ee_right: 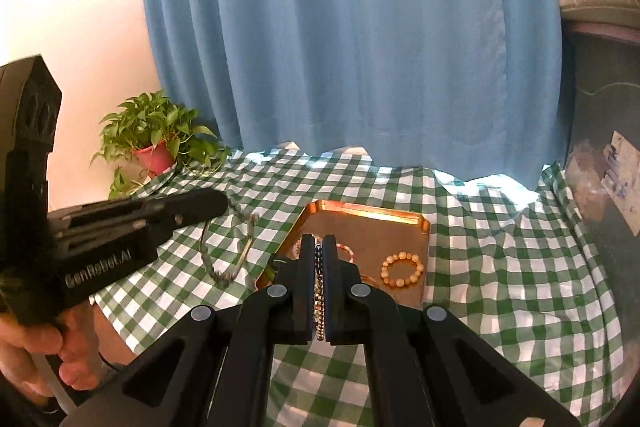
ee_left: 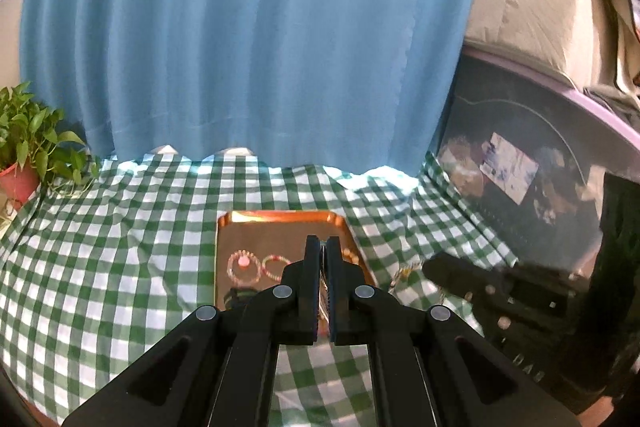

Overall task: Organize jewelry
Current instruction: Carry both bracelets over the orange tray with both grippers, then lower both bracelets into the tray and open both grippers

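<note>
Green-checked tablecloth [ee_left: 120, 247], copper tray [ee_right: 400, 223] (holding bracelets), potted plant [ee_right: 154, 143] at corner

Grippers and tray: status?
Left gripper shut on a thin chain, hanging over the cloth. Right gripper shut on a beaded strand. Copper tray holds the bead bracelets. Nothing in the way.

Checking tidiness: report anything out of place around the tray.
A chain hangs from the left hand-held gripper over the cloth, outside the tray, while bracelets lie inside it.
</note>
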The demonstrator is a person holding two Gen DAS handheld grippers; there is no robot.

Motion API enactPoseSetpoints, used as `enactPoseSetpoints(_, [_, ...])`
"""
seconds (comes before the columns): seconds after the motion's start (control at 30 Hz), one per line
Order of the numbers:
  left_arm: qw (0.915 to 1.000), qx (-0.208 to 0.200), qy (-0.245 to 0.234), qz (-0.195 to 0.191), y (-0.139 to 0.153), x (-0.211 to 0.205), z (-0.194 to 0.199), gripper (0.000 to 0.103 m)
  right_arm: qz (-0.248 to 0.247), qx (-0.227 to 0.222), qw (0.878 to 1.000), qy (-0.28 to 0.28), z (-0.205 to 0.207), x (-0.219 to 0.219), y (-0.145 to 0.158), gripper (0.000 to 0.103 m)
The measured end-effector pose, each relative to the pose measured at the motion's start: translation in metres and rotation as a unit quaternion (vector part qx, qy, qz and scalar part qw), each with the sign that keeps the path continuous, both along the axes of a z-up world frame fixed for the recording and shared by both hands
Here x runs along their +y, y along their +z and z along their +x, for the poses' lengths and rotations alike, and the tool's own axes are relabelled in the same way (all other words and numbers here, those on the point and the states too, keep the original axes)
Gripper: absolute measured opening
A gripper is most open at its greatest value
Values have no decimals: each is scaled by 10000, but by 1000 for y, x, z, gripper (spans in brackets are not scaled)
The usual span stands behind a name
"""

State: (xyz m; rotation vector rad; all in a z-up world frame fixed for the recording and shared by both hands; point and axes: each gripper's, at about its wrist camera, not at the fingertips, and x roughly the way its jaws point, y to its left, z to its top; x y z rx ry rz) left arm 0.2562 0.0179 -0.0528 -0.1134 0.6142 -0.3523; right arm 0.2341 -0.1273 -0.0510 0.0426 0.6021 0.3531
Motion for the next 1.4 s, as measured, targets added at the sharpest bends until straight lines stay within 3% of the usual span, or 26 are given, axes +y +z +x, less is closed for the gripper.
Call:
enactPoseSetpoints(0.23, [9997,234,39,-109,-25,2,48,3,94,336,9994,40,39,-4,-31,2])
enactPoseSetpoints(0.6, [9950,986,157,-98,-114,1,135,3,20,843,9963,171,115,11,-100,2])
enactPoseSetpoints(0.83, [9927,1200,125,65,-143,0,175,3,-70,935,9954,193,153,20,-125,2])
enactPoseSetpoints(1.17, [9879,1528,124,219,-176,2,206,3,-139,1005,9948,118,190,20,-146,3])
enactPoseSetpoints(1.4, [9826,1754,256,560,-195,4,214,3,-301,1699,9849,-108,212,13,-180,3])
